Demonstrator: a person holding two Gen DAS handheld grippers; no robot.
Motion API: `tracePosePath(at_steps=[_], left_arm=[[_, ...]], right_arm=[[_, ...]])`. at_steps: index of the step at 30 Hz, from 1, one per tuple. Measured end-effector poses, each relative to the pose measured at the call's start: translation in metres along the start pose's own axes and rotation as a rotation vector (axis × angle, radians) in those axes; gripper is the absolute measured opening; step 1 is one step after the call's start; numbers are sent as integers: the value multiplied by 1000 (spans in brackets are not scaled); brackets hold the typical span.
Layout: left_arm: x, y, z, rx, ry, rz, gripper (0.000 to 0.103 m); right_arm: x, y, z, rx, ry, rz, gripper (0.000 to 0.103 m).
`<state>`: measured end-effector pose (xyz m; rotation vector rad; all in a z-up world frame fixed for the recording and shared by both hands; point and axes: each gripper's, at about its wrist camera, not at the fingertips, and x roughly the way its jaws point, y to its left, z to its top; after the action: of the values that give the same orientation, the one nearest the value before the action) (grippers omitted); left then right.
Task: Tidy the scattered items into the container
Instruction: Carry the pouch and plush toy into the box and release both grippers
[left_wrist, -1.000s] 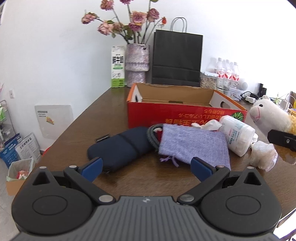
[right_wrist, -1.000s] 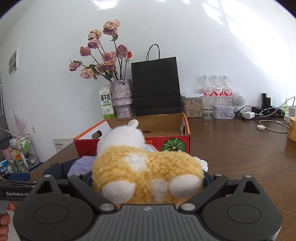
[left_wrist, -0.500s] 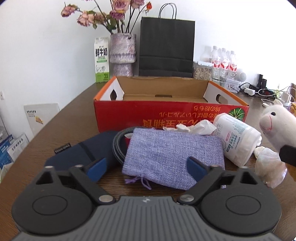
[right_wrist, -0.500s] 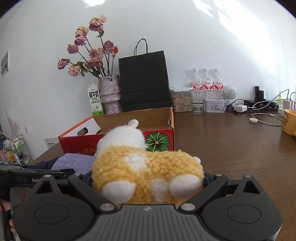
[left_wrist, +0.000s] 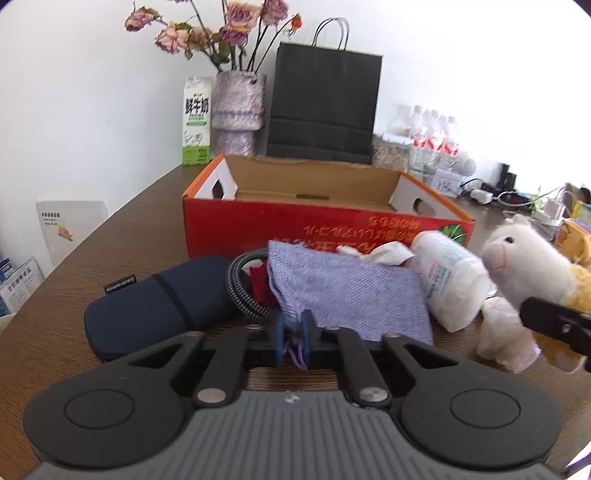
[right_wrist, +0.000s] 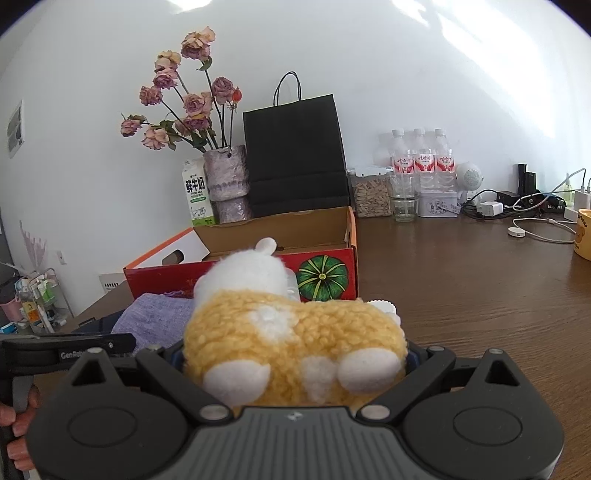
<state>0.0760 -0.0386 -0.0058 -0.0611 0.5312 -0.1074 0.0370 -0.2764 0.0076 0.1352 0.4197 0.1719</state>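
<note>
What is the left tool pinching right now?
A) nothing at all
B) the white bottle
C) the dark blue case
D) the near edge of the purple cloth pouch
D: the left tool has its blue pads closed on the near edge and drawstring of the purple cloth pouch, which lies in front of the red box.

Around one red cardboard box (left_wrist: 325, 225) things count out thus. In front of it lie one purple cloth pouch (left_wrist: 343, 291), one dark blue case (left_wrist: 159, 306), one coiled braided cable (left_wrist: 240, 291), one white bottle (left_wrist: 450, 277) and one plush llama (right_wrist: 291, 332). Behind it stand one milk carton (left_wrist: 197, 122), one vase (left_wrist: 240, 110) of dried roses and one black paper bag (left_wrist: 325, 99). To its right, behind, three water bottles (right_wrist: 423, 158) show clearly, beside one jar (right_wrist: 371, 194) and one glass (right_wrist: 403, 203).
</note>
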Motion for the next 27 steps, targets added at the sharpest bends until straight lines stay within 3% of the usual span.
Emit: tracePosePath(at_steps=[11, 17, 23, 27], left_arm=[[-36, -10, 23, 92, -191, -65, 5], [-49, -20, 50, 130, -313, -103, 5], [-46, -26, 90, 97, -432, -142, 4], [-21, -23, 114, 26, -451, -162, 4]], right_arm=[[-8, 8, 10, -20, -43, 5, 98], [-3, 15, 32, -38, -99, 13, 98], [21, 22, 70, -41, -174, -2, 98], [52, 30, 96, -32, -203, -14, 98]])
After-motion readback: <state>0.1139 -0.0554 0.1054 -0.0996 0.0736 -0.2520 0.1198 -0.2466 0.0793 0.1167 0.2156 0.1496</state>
